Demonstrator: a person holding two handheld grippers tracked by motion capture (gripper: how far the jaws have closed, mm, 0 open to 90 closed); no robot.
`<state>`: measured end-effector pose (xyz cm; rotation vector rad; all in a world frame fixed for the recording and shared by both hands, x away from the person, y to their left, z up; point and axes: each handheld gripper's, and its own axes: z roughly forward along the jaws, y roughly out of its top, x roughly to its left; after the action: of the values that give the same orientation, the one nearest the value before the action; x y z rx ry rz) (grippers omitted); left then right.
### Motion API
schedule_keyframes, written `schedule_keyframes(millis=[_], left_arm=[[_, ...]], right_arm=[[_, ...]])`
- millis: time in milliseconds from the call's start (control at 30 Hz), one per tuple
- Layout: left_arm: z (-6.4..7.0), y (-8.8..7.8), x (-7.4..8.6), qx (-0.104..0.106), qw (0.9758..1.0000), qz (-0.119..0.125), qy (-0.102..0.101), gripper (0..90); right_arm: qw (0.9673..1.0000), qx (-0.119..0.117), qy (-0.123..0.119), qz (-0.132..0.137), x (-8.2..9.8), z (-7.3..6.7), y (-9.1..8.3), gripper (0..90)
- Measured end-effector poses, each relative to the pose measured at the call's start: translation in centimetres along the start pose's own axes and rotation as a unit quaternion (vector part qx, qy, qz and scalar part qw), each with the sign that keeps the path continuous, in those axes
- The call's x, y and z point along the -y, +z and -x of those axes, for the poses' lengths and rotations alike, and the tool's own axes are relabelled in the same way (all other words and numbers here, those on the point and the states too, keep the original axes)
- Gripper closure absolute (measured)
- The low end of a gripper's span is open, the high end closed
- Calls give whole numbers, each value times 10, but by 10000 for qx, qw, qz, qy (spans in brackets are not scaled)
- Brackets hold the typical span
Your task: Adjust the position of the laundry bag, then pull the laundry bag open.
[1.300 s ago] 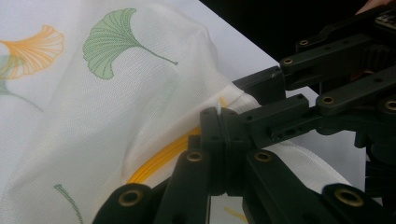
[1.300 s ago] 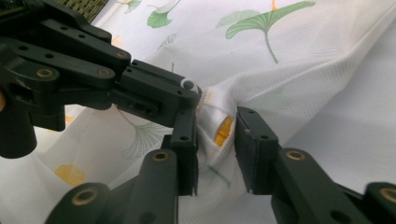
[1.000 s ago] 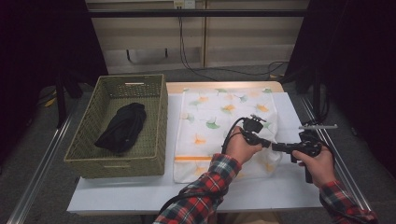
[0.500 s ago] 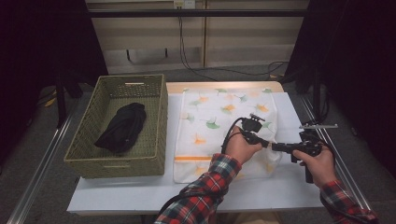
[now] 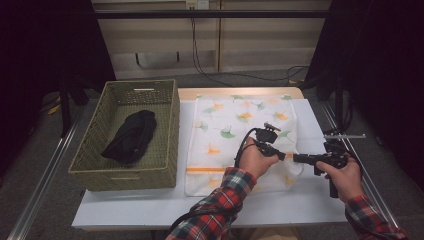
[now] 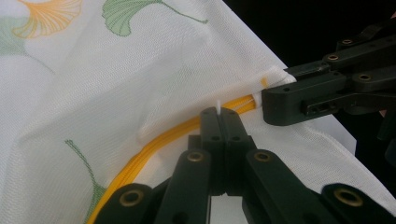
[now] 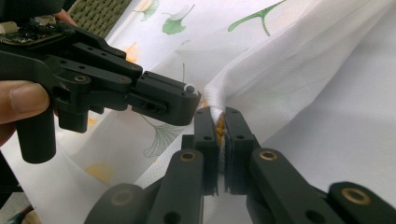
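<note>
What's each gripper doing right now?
Left gripper: closed on the cloth by its orange stripe.
Right gripper: closed on the same cloth's edge.

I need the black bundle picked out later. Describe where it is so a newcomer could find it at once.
Start at the white table and look to its left end, where a green woven basket stands beside the leaf-print cloth. The black bundle lies inside that basket, on its floor. It is dark, crumpled and plain, unlike the pale, flat cloth with green and orange leaves.

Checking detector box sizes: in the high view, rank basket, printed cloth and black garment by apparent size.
1. Printed cloth, though the basket looks close in area.
2. Basket.
3. Black garment, clearly smallest, inside the basket.
</note>
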<state>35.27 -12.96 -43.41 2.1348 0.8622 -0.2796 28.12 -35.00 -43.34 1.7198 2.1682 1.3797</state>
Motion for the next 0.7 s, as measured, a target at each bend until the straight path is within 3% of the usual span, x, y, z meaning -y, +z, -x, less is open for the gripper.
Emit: schedule_keyframes(millis=[267, 333, 700], left_arm=[[2, -6, -2, 6, 10000, -93, -13, 900], [2, -8, -1, -105, 9998, -146, 53, 900], [1, -13, -1, 3, 9999, -107, -97, 900]], right_arm=[[10000, 61, -15, -34, -1, -3, 0, 860], [10000, 62, 34, -63, 0, -4, 0, 860], [9999, 68, -52, -61, -1, -6, -1, 860]])
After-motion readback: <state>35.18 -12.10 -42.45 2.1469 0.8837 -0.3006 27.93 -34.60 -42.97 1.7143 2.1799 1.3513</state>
